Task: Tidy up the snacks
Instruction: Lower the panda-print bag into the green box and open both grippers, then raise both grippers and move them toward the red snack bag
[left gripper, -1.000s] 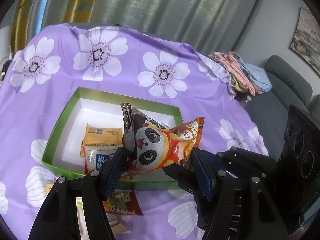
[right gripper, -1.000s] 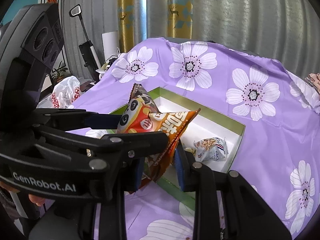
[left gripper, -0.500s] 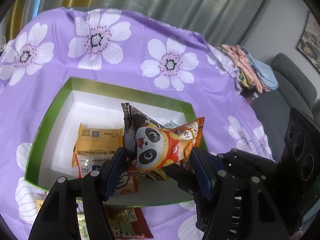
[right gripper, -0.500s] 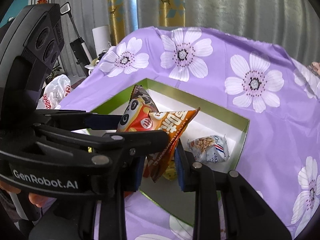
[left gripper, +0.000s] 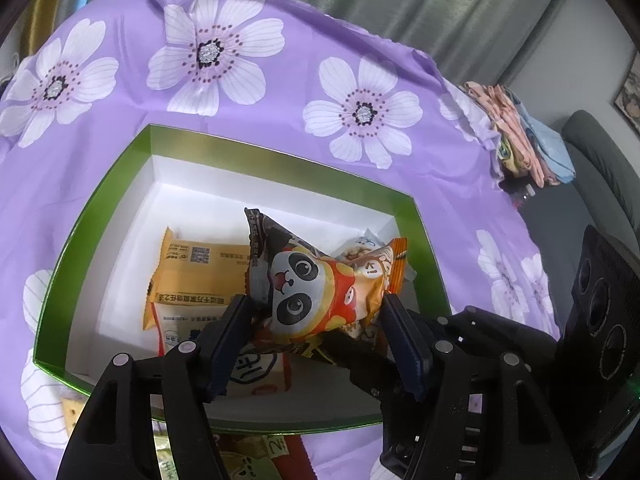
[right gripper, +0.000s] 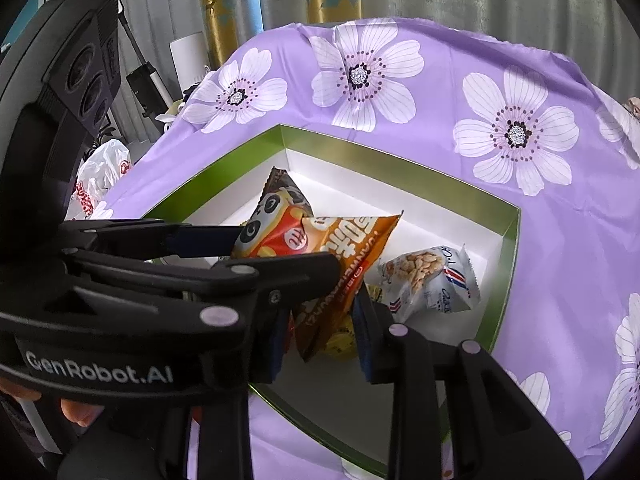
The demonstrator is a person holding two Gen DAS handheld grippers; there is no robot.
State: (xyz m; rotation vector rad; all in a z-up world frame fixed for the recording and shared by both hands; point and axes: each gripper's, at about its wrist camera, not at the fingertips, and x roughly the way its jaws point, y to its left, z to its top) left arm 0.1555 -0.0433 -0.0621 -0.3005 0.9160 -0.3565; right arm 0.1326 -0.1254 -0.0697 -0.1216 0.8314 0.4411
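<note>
My left gripper [left gripper: 316, 312] is shut on the panda snack bag [left gripper: 308, 284], orange and red with a panda face, and holds it above the inside of the green box [left gripper: 280, 164]. My right gripper [right gripper: 320, 320] is shut on the same bag's orange end [right gripper: 340, 252]. The box has a white floor. On it lie orange-yellow wafer packets [left gripper: 196, 272] at the left and a white peanut packet [right gripper: 432, 280] at the right. The left gripper's body [right gripper: 120, 264] fills the left of the right wrist view.
The box sits on a purple flowered tablecloth [left gripper: 360, 112]. More snack packets [left gripper: 256, 456] lie on the cloth in front of the box. Folded clothes [left gripper: 524, 140] and a grey sofa [left gripper: 600, 160] are at the right. A plastic bag [right gripper: 100, 176] lies beyond the table's left edge.
Both grippers have carried the panda bag forward from the box's near edge to over its inside, and lower. The grip on the bag has not changed.
</note>
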